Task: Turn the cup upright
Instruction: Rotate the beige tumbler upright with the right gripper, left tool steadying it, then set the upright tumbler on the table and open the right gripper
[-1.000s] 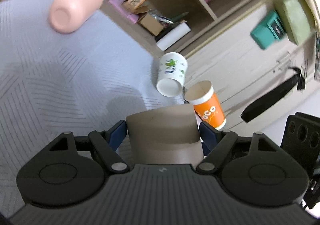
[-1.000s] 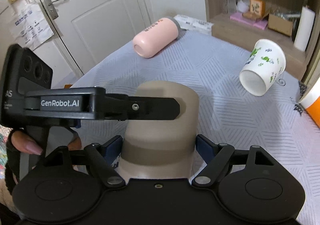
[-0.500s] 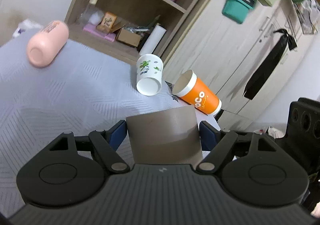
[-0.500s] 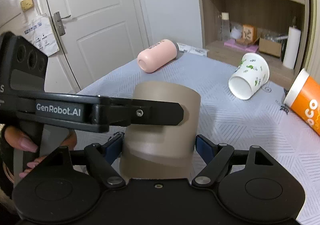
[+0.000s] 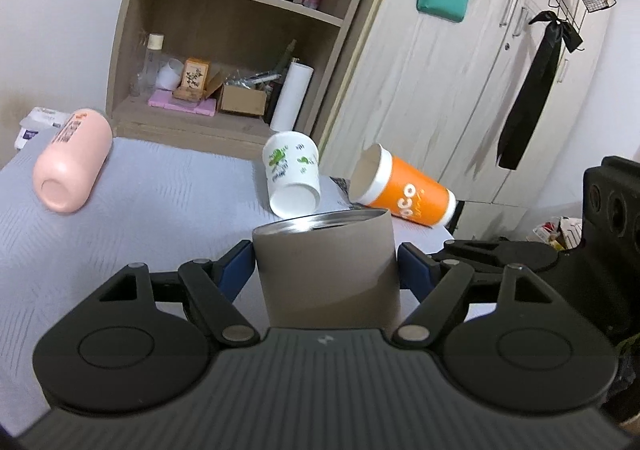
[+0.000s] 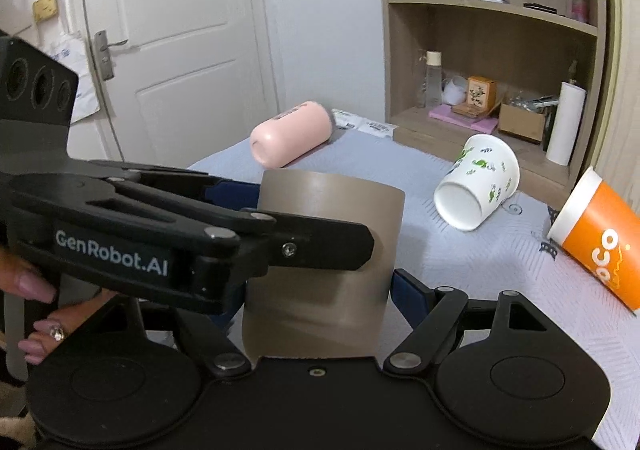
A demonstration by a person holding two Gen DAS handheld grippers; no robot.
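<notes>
A taupe metal cup (image 5: pixel 326 262) stands almost upright, its steel rim up, held above the grey-clothed table (image 5: pixel 160 210). My left gripper (image 5: pixel 325 268) is shut on its sides with blue pads. In the right wrist view the same cup (image 6: pixel 332 290) sits between my right gripper's (image 6: pixel 320 282) blue pads, which also press its sides. The left gripper's finger (image 6: pixel 320 246) crosses the cup's front there.
A pink bottle (image 5: pixel 70 164) lies on its side at the far left. A white cup with green print (image 5: pixel 292 178) and an orange paper cup (image 5: pixel 404 190) lie tipped at the far right table edge. A wooden shelf (image 5: pixel 224 50) and wardrobe stand behind.
Both grippers have turned the taupe cup from bottom-up to nearly upright; its open steel rim now shows on top. The views have levelled out.
</notes>
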